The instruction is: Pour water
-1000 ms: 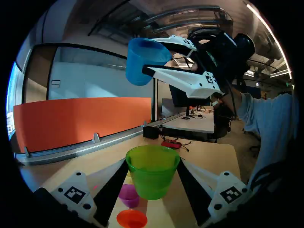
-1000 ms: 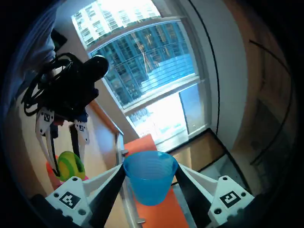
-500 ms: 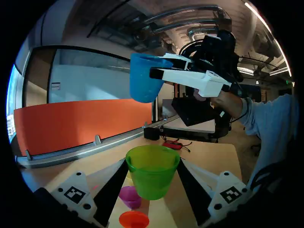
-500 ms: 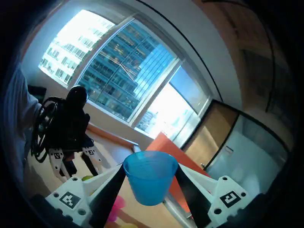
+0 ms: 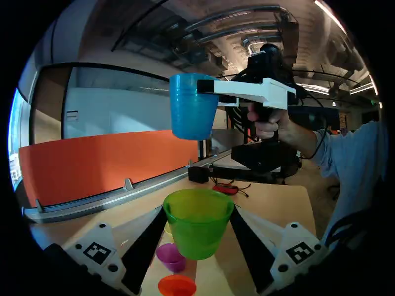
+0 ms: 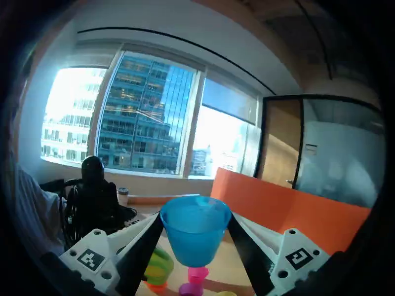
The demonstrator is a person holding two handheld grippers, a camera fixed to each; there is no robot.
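Observation:
My left gripper is shut on a green cup, held upright above the wooden table. My right gripper is shut on a blue cup, which stands upright. In the left gripper view the blue cup hangs high above the green one, level in the white fingers of the right gripper, with a hand on its grip. In the right gripper view the green cup shows low at left, partly hidden behind my finger. I cannot see water in either cup.
Small cups lie on the table under the green cup: a purple one and an orange one. A pink cup stands below the blue cup. An orange partition and a metal rail edge the table. A red object and cables lie farther back.
The right gripper has rolled from tilted to level, bringing the blue cup upright. The left gripper and green cup have stayed nearly still.

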